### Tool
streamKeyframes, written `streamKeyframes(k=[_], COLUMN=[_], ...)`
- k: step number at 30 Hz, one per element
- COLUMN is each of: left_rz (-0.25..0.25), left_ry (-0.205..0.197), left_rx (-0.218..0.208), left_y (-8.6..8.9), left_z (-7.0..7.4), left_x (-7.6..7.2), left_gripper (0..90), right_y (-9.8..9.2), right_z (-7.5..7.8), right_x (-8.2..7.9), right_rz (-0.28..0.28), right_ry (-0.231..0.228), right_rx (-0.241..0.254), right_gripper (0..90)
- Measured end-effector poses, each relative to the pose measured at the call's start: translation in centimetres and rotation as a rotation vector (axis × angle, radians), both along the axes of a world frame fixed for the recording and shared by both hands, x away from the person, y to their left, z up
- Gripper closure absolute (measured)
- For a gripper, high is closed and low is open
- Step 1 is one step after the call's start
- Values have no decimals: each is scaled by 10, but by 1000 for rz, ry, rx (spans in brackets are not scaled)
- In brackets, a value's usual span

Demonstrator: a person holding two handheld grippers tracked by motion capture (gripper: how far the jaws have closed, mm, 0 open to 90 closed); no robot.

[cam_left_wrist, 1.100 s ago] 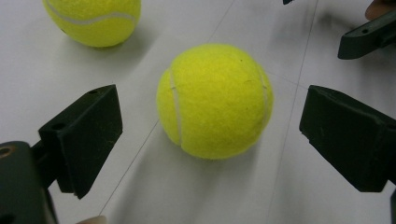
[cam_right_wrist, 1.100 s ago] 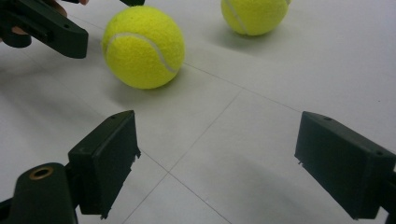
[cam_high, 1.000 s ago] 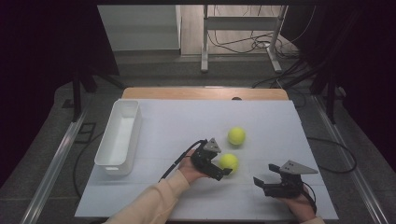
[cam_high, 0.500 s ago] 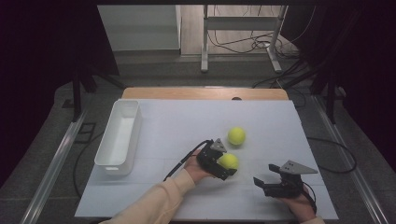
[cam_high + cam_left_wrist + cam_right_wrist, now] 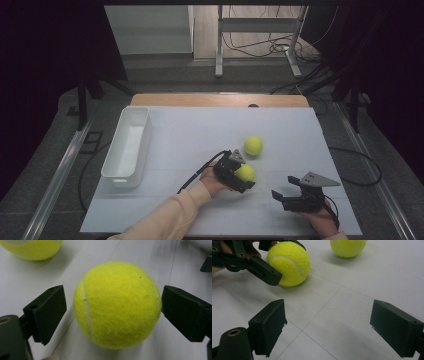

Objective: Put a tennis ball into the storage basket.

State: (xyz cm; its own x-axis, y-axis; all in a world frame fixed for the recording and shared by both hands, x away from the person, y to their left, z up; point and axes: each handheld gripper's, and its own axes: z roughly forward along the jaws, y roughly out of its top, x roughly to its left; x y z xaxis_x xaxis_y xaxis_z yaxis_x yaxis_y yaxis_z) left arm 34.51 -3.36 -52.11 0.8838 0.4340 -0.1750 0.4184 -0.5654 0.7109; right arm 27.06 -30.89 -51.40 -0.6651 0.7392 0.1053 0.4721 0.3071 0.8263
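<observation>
Your left gripper [image 5: 113,315], jaws just closing, brackets the near tennis ball [image 5: 117,305] at lower centre of the high view (one pad touching, the other slightly clear), gripping nothing yet.

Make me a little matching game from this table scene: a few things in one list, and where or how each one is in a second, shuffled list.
Things:
1. near tennis ball
2. far tennis ball
3. white bin
4. right tool

Places or states:
A. jaws open over bare table, nothing between them
B. at the table's left side, long and empty
C. between the left tool's jaws, which have just been closing
D. lying free on the table, beyond the left tool

Pairs: 1-C, 2-D, 3-B, 4-A
</observation>
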Motion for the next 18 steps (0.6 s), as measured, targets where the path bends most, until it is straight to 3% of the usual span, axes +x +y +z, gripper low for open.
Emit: streamKeyframes(k=[4, 9, 18], left_rz=[12, 2, -3], left_ry=[-17, -13, -4], left_rx=[4, -25, -20], left_y=[1, 4, 6], left_z=[0, 1, 2], left_x=[0, 1, 1], left_gripper=[143, 239, 261], right_y=[0, -1, -1], right_z=[0, 0, 0], right_x=[0, 0, 0], right_rz=[-3, -4, -7], right_ry=[1, 0, -1], right_rx=[-1, -2, -1], right_gripper=[137, 136, 137])
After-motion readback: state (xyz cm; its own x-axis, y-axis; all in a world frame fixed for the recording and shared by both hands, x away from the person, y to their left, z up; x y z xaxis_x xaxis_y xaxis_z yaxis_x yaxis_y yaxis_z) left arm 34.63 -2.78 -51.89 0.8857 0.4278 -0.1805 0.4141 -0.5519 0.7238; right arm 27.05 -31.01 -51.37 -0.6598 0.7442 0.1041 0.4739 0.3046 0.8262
